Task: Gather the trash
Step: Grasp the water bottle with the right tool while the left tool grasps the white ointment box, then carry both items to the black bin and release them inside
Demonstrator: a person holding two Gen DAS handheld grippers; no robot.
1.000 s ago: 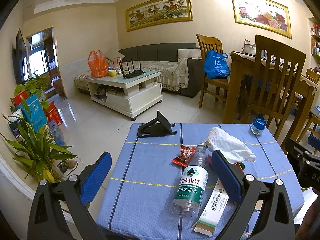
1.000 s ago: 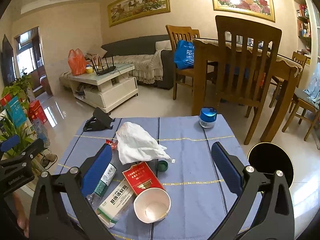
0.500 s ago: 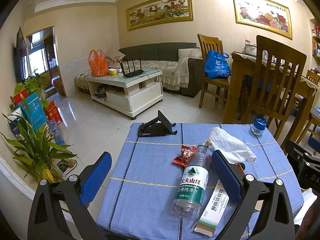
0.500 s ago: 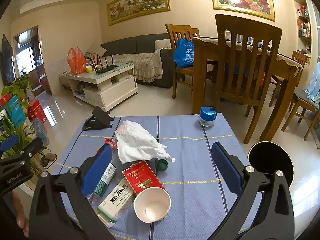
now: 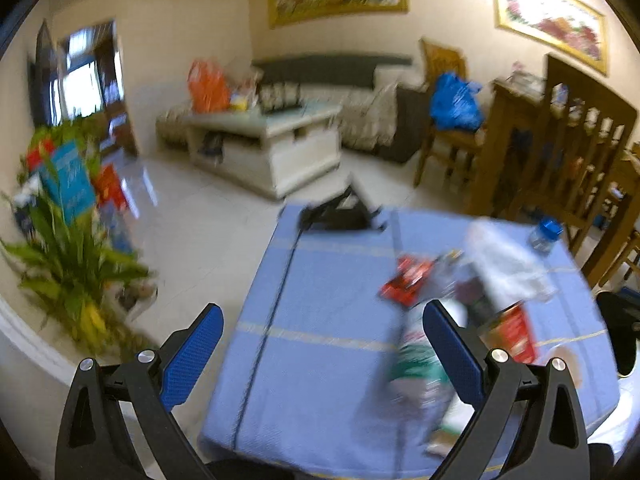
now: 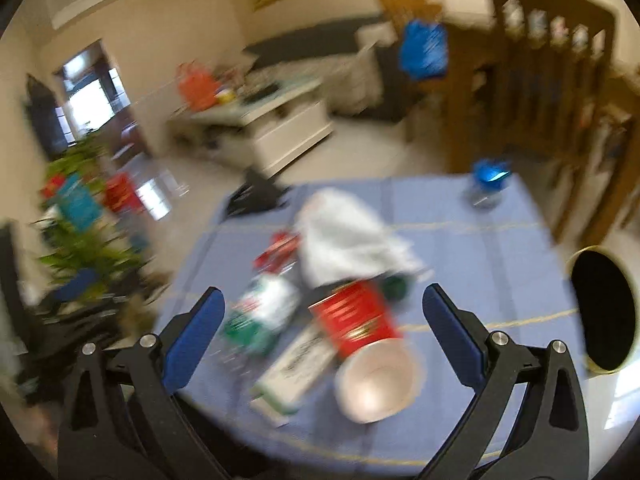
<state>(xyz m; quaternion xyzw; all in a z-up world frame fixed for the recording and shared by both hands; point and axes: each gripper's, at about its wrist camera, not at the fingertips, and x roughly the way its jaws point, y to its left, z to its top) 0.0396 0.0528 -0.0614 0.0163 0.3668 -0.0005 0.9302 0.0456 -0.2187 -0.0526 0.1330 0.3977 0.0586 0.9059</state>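
- The trash lies in a loose heap on the blue-clothed table point(image 6: 480, 240), toward its near side: a paper cup point(image 6: 376, 380) on its side, a red packet point(image 6: 356, 316) touching it just beyond, a white carton point(image 6: 296, 372) to the left, a plastic bottle point(image 6: 260, 312) left of that, and a crumpled white tissue point(image 6: 348, 240) on the far side of the heap.
- Both views are blurred, so fine contact between the pieces cannot be told.
- The cup's open mouth faces the near edge, toward the right gripper point(image 6: 324, 320); its long axis runs near-to-far, tilted a little left at the far end.
- The cup sits between that gripper's blue pads, slightly right of centre and low in the frame, so this one looks nearer to it.
- The right gripper is spread wide and holds nothing.
- The left gripper point(image 5: 320, 336) is also wide apart and empty; from it the heap lies off to the right, with the bottle point(image 5: 416, 364) lying on its side behind its right pad, long axis near-to-far.
- A dark round bin point(image 6: 600, 312) stands beside the table's right edge, just right of the right gripper, a likely place for the trash.
- A judgement: closing across the cup's short axis would suit this approach.
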